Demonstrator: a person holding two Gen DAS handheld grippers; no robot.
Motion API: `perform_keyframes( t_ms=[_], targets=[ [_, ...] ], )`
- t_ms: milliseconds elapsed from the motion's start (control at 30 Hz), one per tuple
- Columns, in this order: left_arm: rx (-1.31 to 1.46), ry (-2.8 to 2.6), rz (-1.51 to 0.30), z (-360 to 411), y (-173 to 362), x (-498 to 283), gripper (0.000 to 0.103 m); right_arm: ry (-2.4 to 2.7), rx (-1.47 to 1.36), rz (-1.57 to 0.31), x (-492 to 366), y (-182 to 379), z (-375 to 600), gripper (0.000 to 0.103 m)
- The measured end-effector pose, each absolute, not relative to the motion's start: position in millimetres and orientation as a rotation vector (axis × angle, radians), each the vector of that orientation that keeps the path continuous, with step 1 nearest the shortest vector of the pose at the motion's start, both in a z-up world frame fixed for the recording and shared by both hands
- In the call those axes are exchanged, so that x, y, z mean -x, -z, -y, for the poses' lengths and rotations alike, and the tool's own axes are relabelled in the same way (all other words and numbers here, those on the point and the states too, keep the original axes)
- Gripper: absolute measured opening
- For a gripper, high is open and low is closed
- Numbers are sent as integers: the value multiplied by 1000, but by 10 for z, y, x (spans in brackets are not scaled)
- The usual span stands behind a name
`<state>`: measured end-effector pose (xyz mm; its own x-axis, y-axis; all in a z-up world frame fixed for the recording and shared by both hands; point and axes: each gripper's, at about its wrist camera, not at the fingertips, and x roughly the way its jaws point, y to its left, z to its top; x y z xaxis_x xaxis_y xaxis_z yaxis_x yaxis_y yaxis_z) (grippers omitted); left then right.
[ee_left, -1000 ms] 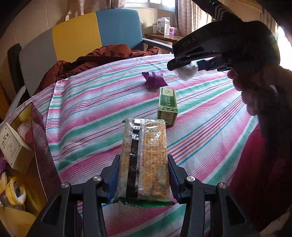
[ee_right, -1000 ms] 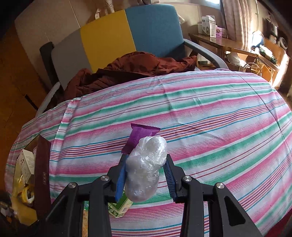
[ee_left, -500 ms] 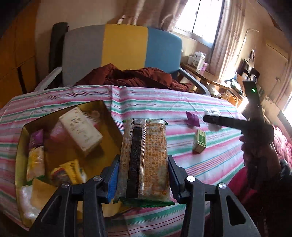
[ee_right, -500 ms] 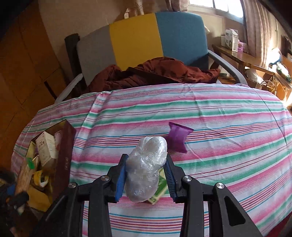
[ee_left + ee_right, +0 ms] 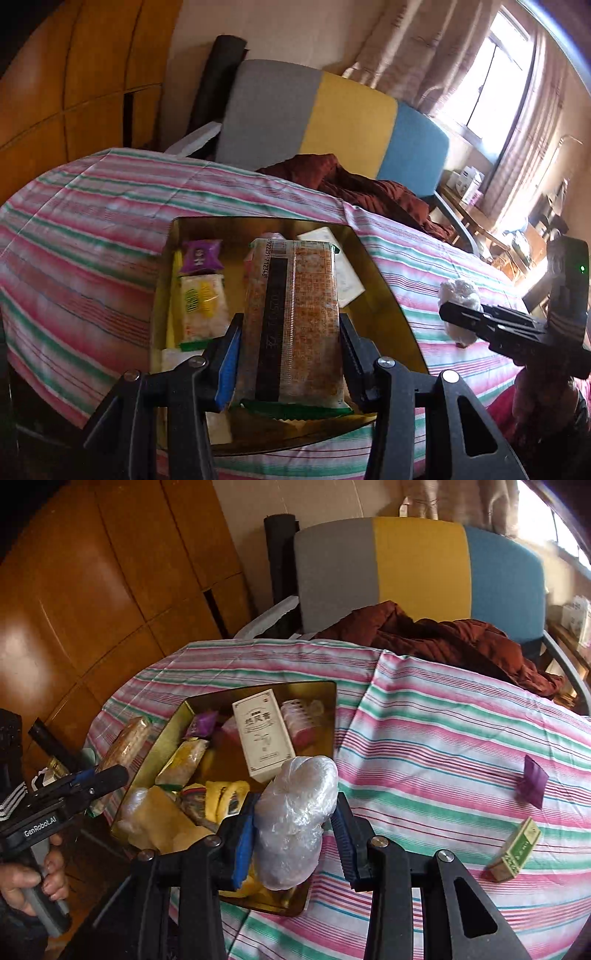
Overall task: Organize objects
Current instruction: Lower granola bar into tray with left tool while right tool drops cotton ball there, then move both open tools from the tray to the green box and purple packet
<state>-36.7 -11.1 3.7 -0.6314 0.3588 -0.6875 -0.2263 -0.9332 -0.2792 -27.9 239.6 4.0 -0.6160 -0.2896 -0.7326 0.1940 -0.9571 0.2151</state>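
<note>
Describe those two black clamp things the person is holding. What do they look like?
Both are black, angular, two-fingered tools with silver rivets and ridged blue pads. The left gripper reads "GenRobot.AI" on its side and has a grey trigger handle. The right gripper shows a small green light at its back.

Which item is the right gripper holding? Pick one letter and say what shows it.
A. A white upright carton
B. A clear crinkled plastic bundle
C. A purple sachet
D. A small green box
B: in the right wrist view the right gripper is shut on the clear plastic bundle, while the green box and purple sachet lie on the striped tablecloth.
</note>
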Motion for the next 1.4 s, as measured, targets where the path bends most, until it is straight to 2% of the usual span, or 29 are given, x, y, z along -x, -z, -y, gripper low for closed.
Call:
perform_keyframes(
  t_ms=[167, 467, 533, 567, 667, 733, 867, 967, 1100, 1233, 1400],
  targets=[
    [1189, -2551, 344, 288, 57, 549, 48, 2554, -1247, 123, 385, 31, -2162, 39],
    [1251, -2531, 325, 194, 134, 1027, 48, 2537, -1302, 91, 544, 122, -1981, 40],
    [1310, -2540, 324, 151, 204, 1186, 53, 2553, -1313, 97, 617, 145, -1980, 41],
    [1330, -2530, 335, 137, 234, 1246, 53, 2560, -1326, 95, 661, 171, -1981, 43],
    [1349, -2516, 369, 114, 279, 1332, 55, 2592, -1348, 94, 738, 235, -1995, 56],
    [1339, -2524, 350, 80, 283, 1301, 57, 2606, -1350, 98, 734, 266, -2013, 69],
    [1338, -2524, 323, 57, 280, 1158, 57, 2602, -1364, 110, 679, 310, -2050, 71],
    [1308, -2555, 298, 66, 240, 1005, 57, 2606, -1365, 137, 626, 316, -2078, 79],
    [1270, -2578, 264, 65, 204, 782, 57, 2618, -1344, 173, 534, 272, -2093, 94],
    [1257, -2603, 220, 49, 203, 593, 57, 2643, -1316, 152, 437, 208, -2072, 103],
    [1225, -2651, 143, -9, 162, 427, 57, 2673, -1292, 80, 333, 152, -2012, 103]
  ],
)
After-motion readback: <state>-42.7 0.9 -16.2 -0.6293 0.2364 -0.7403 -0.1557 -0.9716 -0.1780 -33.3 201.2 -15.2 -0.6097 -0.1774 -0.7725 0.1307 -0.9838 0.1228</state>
